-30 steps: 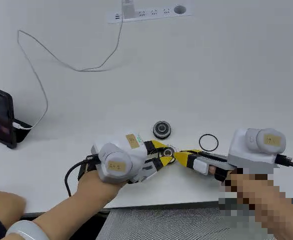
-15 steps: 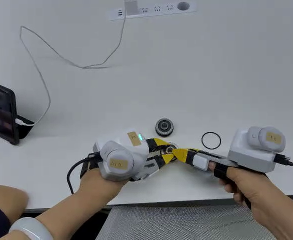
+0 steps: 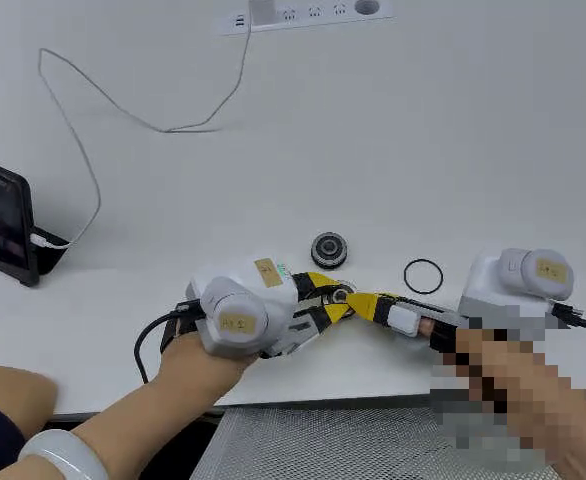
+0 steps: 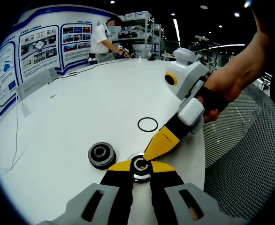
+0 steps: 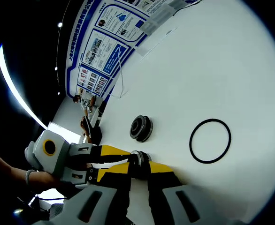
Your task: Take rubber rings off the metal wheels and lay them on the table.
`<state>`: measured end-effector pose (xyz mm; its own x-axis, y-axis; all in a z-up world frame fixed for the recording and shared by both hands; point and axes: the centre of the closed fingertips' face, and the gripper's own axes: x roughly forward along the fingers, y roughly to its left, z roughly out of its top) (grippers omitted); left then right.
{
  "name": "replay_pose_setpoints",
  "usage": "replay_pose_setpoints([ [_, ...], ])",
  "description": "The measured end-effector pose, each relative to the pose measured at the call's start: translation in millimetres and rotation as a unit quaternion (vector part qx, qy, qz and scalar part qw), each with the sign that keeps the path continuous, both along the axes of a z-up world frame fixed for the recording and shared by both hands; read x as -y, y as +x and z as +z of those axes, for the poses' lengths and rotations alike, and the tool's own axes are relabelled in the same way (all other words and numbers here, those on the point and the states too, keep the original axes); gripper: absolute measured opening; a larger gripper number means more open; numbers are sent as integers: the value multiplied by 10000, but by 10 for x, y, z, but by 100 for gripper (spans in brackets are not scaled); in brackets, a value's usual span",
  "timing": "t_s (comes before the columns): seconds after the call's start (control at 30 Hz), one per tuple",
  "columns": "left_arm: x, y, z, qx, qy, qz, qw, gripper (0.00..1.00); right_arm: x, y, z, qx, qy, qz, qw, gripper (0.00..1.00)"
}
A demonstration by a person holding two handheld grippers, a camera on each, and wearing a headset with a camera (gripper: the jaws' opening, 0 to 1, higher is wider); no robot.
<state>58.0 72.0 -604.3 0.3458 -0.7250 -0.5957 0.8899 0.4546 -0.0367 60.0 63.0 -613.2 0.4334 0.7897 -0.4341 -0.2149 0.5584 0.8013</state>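
Head view: left tool (image 3: 330, 301) and right tool (image 3: 356, 300) tip to tip, both tight on metal wheel (image 3: 340, 296).

Beyond the left gripper (image 3: 335, 297) a broad white desk (image 3: 453, 130) carries a white power strip (image 3: 303, 12); blue-framed poster boards (image 4: 48, 47) stand behind the desk.

On the table (image 3: 453, 150), a wheel (image 3: 339, 297) is sitting near the front edge between the left gripper (image 3: 330, 301) and the right gripper (image 3: 352, 300), a second wheel (image 3: 328, 249) is lying just behind it, and a loose ring (image 3: 423, 276) is lying to their right.
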Motion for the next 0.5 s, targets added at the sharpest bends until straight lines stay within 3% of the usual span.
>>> replay_pose_setpoints([
  [0.17, -3, 2, -4, -2, -14, 3, 10000, 13, 11, -34, 81, 38, 39, 93, 9999, 16],
  [0.5, 5, -5, 1, -18, -13, 8, 10000, 13, -15, -35, 23, 57, -20, 84, 9999, 16],
])
